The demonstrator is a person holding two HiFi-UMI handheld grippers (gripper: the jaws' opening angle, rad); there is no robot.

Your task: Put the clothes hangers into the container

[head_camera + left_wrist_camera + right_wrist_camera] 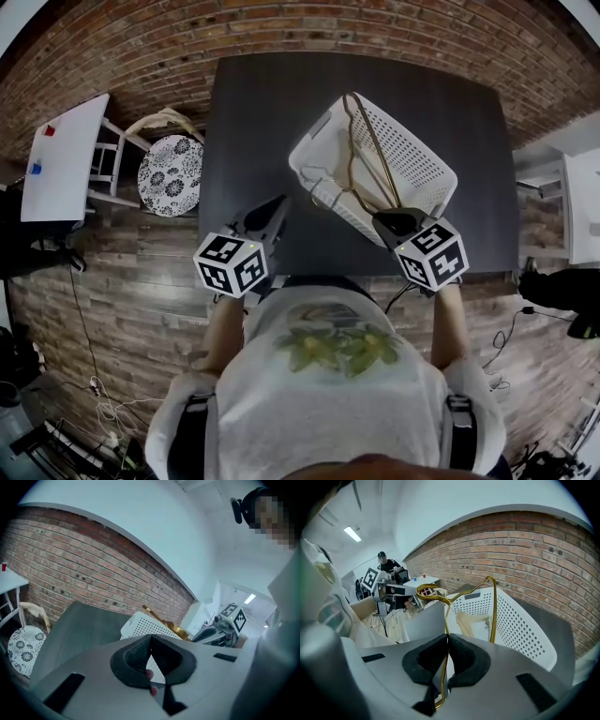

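Left tongs (275, 208) — closed, empty — sit left of the container (427, 159). Right tongs (384, 217), at its near rim, clamp the gold hanger (373, 141), tilted over its interior. Step: insertion. Next: lower fully, then release.

Head view from overhead, steeply down onto the dark surface (253, 141), left gripper view low, near level, facing the brick wall (70, 564), right gripper view close to the white container (525, 630), tilted down, all three sharing container and wall
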